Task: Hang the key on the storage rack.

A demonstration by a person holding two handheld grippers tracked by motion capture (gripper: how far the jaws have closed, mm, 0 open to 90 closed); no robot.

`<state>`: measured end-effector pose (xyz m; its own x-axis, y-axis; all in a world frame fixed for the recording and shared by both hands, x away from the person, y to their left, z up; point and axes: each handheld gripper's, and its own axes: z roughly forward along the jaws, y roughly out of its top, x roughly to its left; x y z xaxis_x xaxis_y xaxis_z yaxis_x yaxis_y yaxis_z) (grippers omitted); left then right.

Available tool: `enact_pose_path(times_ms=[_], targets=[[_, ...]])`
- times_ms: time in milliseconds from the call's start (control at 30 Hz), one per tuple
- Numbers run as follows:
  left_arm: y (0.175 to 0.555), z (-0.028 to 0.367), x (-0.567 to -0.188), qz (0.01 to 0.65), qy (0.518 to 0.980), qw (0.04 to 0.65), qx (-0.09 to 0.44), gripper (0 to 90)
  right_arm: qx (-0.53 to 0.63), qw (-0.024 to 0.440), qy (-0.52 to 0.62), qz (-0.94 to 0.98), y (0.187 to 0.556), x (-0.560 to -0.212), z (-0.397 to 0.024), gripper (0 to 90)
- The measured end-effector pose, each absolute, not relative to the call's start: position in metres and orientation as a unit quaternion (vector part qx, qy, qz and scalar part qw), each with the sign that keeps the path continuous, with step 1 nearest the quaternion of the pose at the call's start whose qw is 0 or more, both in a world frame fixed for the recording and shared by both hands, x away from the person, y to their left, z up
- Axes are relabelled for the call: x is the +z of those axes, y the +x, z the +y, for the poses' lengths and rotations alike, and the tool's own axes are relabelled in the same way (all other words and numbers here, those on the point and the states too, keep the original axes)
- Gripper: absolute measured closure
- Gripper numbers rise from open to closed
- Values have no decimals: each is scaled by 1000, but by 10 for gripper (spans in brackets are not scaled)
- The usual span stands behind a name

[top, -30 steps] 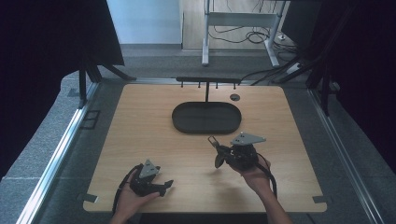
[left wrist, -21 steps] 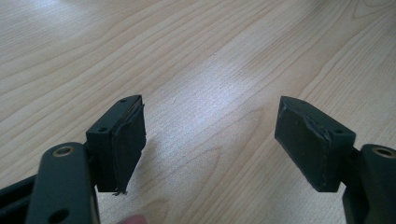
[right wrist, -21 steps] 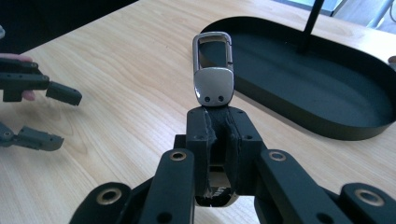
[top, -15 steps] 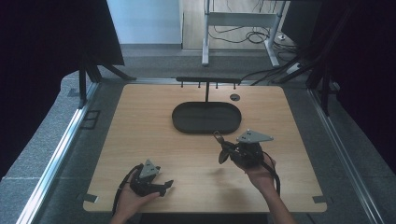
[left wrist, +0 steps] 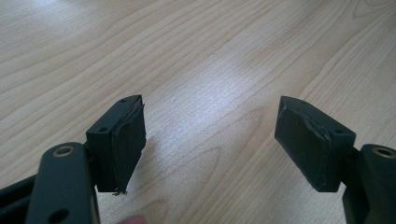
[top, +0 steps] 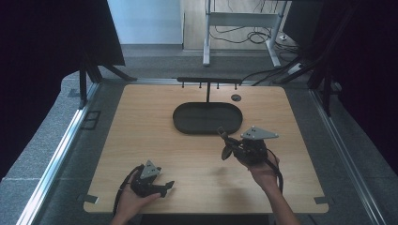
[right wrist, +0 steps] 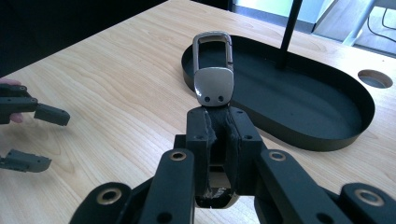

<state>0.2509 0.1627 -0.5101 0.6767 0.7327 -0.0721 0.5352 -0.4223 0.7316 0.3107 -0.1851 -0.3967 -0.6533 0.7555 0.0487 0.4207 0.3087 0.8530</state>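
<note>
Compared with the earlier high view, the right gripper (top: pixel 224 142) has been carried a little farther from the person and toward the black oval tray (top: pixel 181 123), while the left gripper (top: pixel 165 186) has been kept in its place near the front edge of the light wooden table (top: pixel 141 122).

A silver metal key-ring clip with a spring-gated loop (right wrist: pixel 213 74) is held by the right gripper (right wrist: pixel 218 123), whose jaws are closed on its lower end; the flat plate and loop stand out beyond the pads, just in front of the tray's near wall (right wrist: pixel 299 137) and above the tabletop. The left gripper's (left wrist: pixel 208 135) jaws are spread wide with nothing between them, only bare wood being seen beyond the pads (left wrist: pixel 126 140).

The clip is judged to be small, light and rigid, with polished faces likely to slide on the pads. A hold across the flat plate, as taken now, is thought firmest; the loop is best left free, since the gate may give under pressure. A thin black post (right wrist: pixel 288 32) rising from the tray should be avoided.
</note>
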Motion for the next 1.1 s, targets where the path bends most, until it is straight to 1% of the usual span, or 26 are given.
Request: enact_pose_path(times_ms=[667, 1100], targets=[[251, 163, -511, 380, 834, 379, 130, 254, 461, 202, 390, 771, 330, -391, -191, 809], [252, 164, -511, 381, 833, 380, 129, 254, 459, 211, 404, 762, 351, -390, -191, 809]])
